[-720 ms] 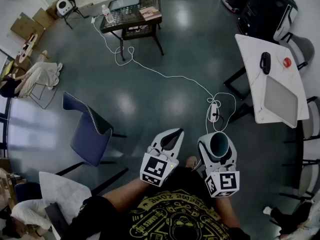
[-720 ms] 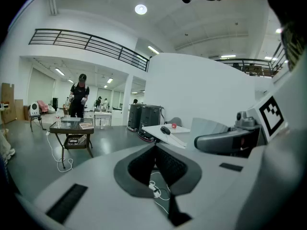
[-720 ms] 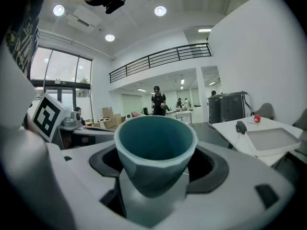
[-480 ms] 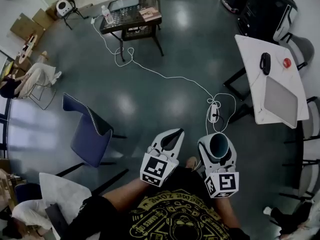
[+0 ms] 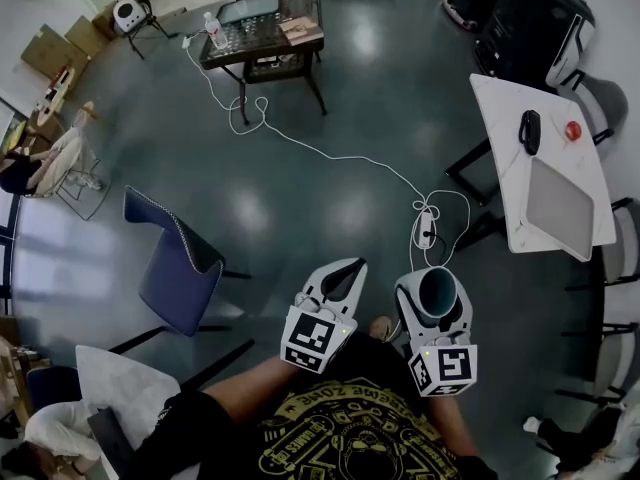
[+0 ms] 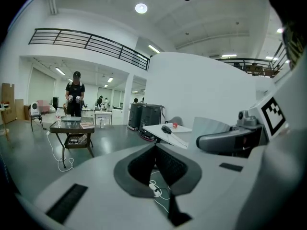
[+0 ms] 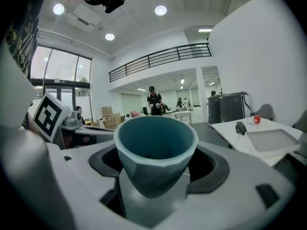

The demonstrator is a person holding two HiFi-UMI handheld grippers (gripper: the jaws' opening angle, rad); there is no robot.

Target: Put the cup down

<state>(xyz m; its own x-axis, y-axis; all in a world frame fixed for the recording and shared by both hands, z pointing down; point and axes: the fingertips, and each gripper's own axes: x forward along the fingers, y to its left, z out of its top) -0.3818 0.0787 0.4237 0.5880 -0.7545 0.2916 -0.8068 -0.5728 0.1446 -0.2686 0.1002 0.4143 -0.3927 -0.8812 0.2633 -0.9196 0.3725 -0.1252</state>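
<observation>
Now, wide right gripper around cup.

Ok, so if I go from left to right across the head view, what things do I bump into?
Blue chair → left hand-held gripper → teal cup → white table.

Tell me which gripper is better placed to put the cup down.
Right. The right gripper holds the teal cup between its jaws, and the white table stands to its right. The left gripper is shut and empty.
</observation>
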